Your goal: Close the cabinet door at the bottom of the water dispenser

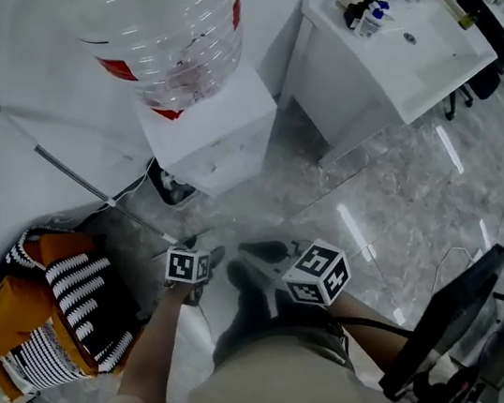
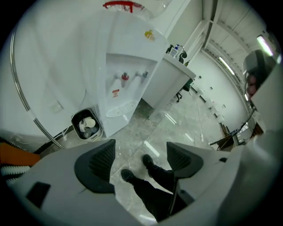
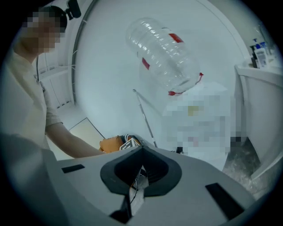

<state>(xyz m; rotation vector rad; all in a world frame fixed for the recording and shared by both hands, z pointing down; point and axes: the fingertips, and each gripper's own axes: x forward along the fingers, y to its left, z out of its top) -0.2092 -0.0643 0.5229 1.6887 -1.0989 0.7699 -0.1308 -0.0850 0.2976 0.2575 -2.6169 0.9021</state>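
The white water dispenser [image 1: 215,133] stands on the floor at the upper left, with a clear bottle [image 1: 150,9] on top. In the left gripper view the dispenser [image 2: 128,75] shows its taps and drip tray; its bottom cabinet door is not plainly visible in any view. My left gripper [image 2: 139,161] is open, with only floor and the person's black shoes between its dark pads [image 2: 95,165]. In the head view the left gripper [image 1: 194,265] and right gripper [image 1: 312,274] hang low in front of the dispenser, touching nothing. The right gripper [image 3: 140,171] is shut, its pads pressed together.
A small bin [image 1: 171,183] with crumpled rubbish stands beside the dispenser's base. An orange and striped bag [image 1: 55,307] lies at the lower left. A white desk [image 1: 399,53] stands at the upper right, a dark chair [image 1: 451,322] at the right. A thin metal rod [image 1: 67,171] leans by the wall.
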